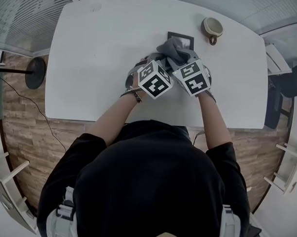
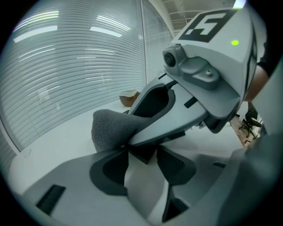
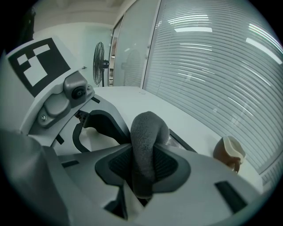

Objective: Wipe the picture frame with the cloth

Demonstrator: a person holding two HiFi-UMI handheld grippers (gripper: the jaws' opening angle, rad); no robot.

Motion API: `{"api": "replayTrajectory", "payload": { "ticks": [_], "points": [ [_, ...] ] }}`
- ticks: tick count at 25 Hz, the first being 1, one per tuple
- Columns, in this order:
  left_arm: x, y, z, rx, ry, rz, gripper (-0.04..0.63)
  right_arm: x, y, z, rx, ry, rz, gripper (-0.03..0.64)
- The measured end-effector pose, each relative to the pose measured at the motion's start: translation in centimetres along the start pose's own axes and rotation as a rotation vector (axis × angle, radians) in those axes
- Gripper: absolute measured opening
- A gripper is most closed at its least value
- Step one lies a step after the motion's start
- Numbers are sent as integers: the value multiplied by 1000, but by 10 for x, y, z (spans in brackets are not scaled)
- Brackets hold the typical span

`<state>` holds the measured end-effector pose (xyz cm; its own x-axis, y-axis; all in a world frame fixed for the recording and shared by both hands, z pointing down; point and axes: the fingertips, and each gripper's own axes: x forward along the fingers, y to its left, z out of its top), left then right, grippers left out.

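White table [image 1: 92, 65]; right hand-held gripper [image 3: 143, 170] clenches fuzzy grey cloth [image 3: 146, 132] (bunched), left hand-held gripper [image 2: 141, 161] pinches black frame [image 1: 185, 34].

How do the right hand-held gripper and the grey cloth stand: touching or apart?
Touching. The right gripper view shows the cloth pinched between the right hand-held gripper's pads.

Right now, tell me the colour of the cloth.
Plain grey cloth, clearest in the right gripper view.
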<state>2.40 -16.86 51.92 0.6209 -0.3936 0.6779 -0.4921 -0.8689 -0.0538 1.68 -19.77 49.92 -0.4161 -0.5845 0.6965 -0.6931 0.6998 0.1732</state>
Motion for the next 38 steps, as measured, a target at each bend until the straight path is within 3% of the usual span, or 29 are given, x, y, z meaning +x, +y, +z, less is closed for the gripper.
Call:
{"api": "replayTrajectory", "payload": {
  "ticks": [25,38],
  "points": [
    [-1,1,0,2,0,2,215,-11,9,-6,77,58,95,120],
    [-1,-1,-1,13,-8,15,215,-29,17,-8,128,3,113,120]
  ]
}}
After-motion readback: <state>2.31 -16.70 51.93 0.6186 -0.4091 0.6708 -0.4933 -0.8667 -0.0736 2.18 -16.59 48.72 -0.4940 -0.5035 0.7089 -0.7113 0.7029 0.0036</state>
